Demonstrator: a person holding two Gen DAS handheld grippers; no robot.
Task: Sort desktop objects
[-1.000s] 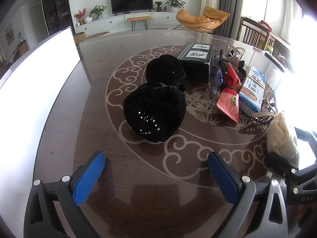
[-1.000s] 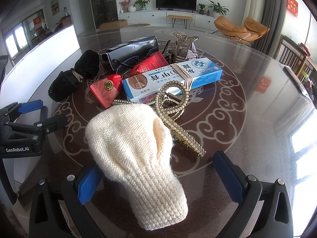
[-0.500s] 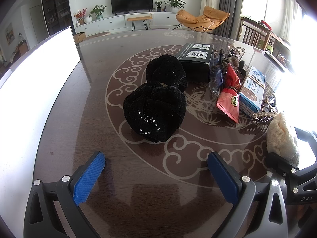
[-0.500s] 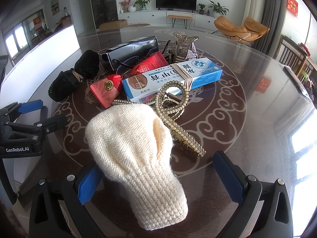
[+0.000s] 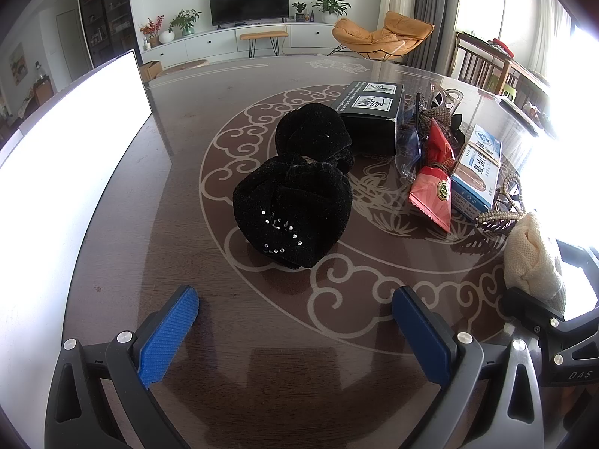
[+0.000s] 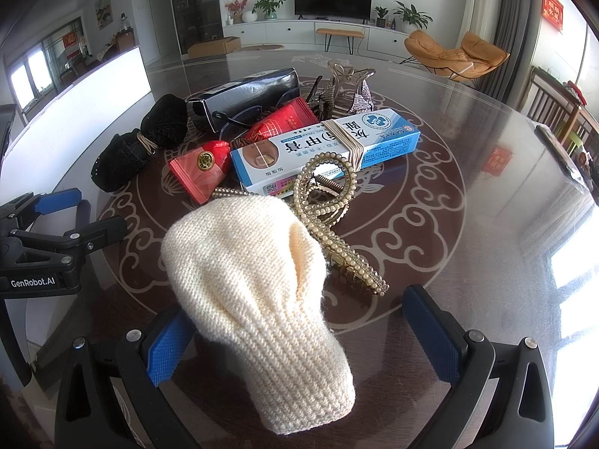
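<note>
Sorting looks barely begun: everything sits heaped mid-tabletop, nothing grouped yet. Left gripper is spread wide and empty, facing the fuzzy black velvet bundle dotted with rhinestones. Right gripper is spread too, its jaws flanking the chunky cream knit piece without pinching it. Behind it lie a beaded pearl hair claw, a glossy blue-white carton, crinkly red packets and a slick black box, all touching.
</note>
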